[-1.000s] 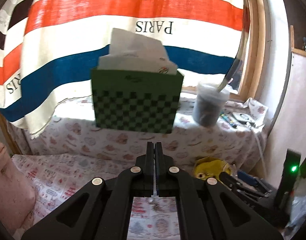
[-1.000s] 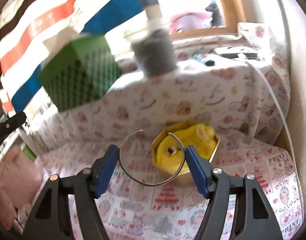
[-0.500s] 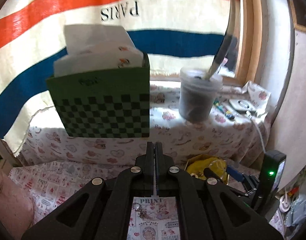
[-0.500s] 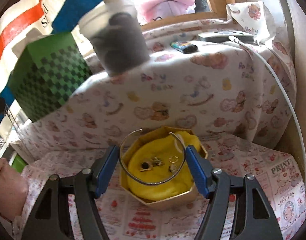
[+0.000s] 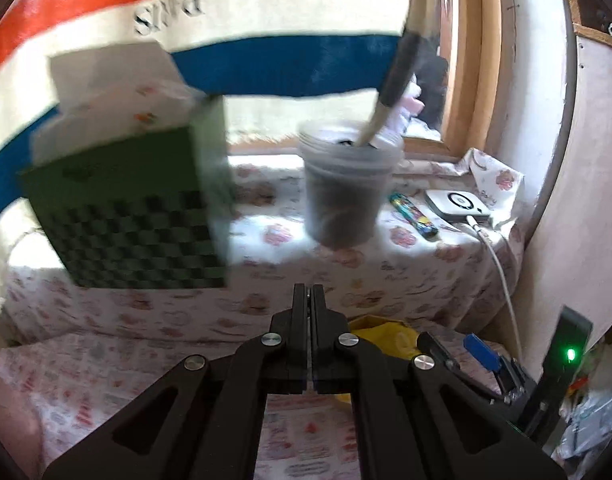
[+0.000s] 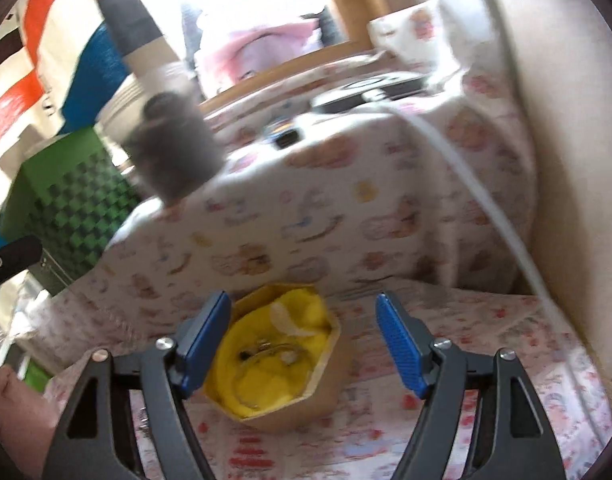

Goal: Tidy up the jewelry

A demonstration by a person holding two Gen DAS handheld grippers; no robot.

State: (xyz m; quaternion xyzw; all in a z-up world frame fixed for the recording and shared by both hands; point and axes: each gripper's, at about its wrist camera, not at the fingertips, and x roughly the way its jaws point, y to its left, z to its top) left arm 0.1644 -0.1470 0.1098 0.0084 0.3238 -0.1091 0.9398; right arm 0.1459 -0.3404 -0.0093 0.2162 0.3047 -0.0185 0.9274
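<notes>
A hexagonal cardboard box [image 6: 326,396] lined with yellow cloth sits on the printed cloth. A thin metal bangle [image 6: 257,368] and small jewelry pieces lie inside it. My right gripper [image 6: 303,344] is open and empty, a little above and to the right of the box, its blue pads [image 6: 398,340] apart. My left gripper [image 5: 310,300] is shut, black fingers pressed together; I cannot see anything between them. The yellow box [image 5: 382,336] peeks out just right of the left fingers.
A green checkered box [image 5: 137,216] with papers and a plastic cup [image 5: 346,188] holding a brush stand on a raised ledge behind. A white device [image 5: 458,204] with a cable lies at the ledge's right end. A striped "PARIS" cloth hangs behind. The wall is close on the right.
My right gripper has opened and let go of the bangle, which now lies in the yellow box. The left gripper stayed shut and swung toward the right.
</notes>
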